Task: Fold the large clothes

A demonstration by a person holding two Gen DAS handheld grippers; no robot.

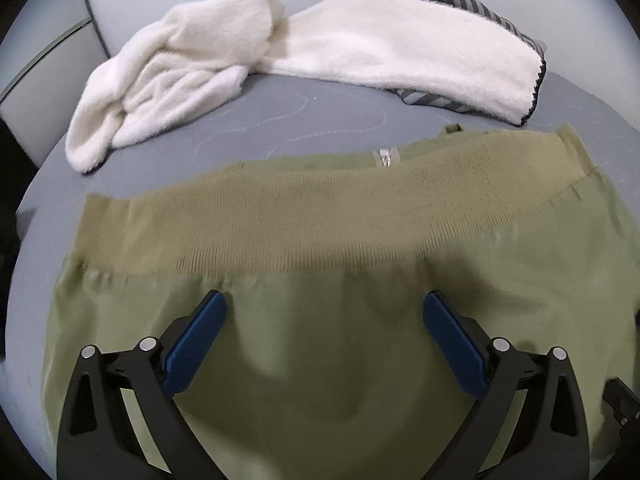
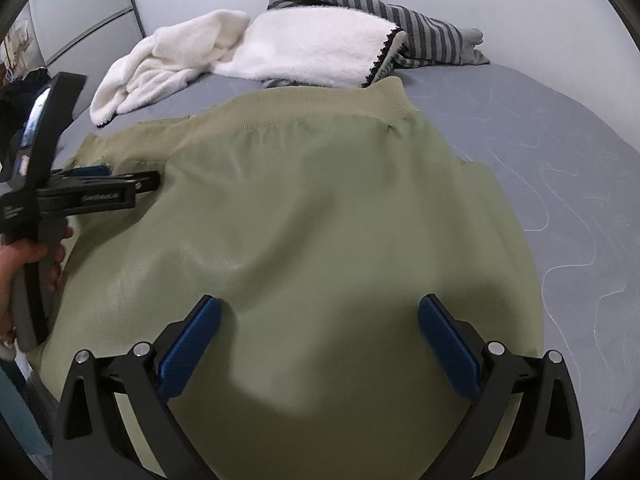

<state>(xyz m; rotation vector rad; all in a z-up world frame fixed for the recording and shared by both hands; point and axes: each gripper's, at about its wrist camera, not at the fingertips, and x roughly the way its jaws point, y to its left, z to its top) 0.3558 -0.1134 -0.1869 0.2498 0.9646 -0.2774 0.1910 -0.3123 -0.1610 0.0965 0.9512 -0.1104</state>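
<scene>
The green jacket [image 2: 320,208] lies flat on the grey bed [image 2: 560,168]. At the frame top lie a white fleece [image 2: 304,52] and a striped garment [image 2: 420,36]. Both the left gripper [image 1: 325,312] and the right gripper [image 2: 319,316] have open jaws, holding nothing. No writing is readable.

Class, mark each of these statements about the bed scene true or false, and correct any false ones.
1. The olive green jacket lies spread on the grey bed. True.
2. The left gripper is clamped on the ribbed hem. False: its jaws stand open, holding nothing.
3. A white fluffy garment lies beyond the jacket. True.
4. The striped garment is red and white. False: grey and dark stripes.
5. The right gripper is open. True.
</scene>
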